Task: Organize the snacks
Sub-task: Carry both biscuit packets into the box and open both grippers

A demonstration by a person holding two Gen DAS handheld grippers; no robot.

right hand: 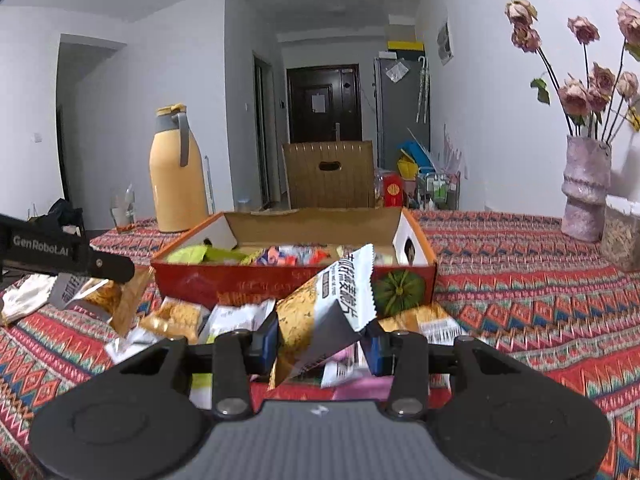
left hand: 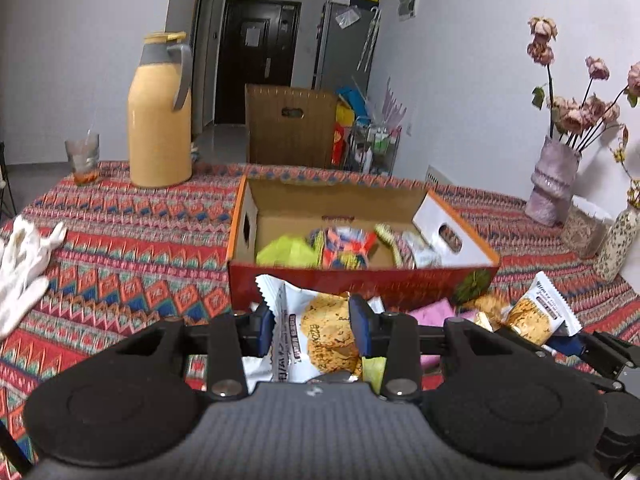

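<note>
— Holding one packet each, are we?

— Yes. Our left gripper (left hand: 312,326) is closed on a white cookie packet (left hand: 316,332), its blue pads pressing both sides. Our right gripper (right hand: 322,338) is clamped on a second cookie packet (right hand: 332,312), which stands tilted, its serrated top edge leaning toward the far right.

— And where do they go?

— We judge into the cardboard box (left hand: 360,280), which sits on the patterned surface (left hand: 120,248) directly ahead of both grippers, just beyond them. Its red near wall faces us, and its long axis runs left to right. Several snacks already lie inside it, toward the near side.

— Which gripper is nearer?

— Hard to call; both wrist views put the near wall just past the fingertips. The left one lines up with the left half of the box, the right one with the right half.

— What does the move turn on?

— Clearing that near wall. Each packet has to rise above it, then travel forward before we let go. The loose packets (right hand: 176,316) heaped between us and the box remain for later.

— Anything else close by?

— A yellow thermos (left hand: 160,120) stands at the far left, well apart from the box.
</note>
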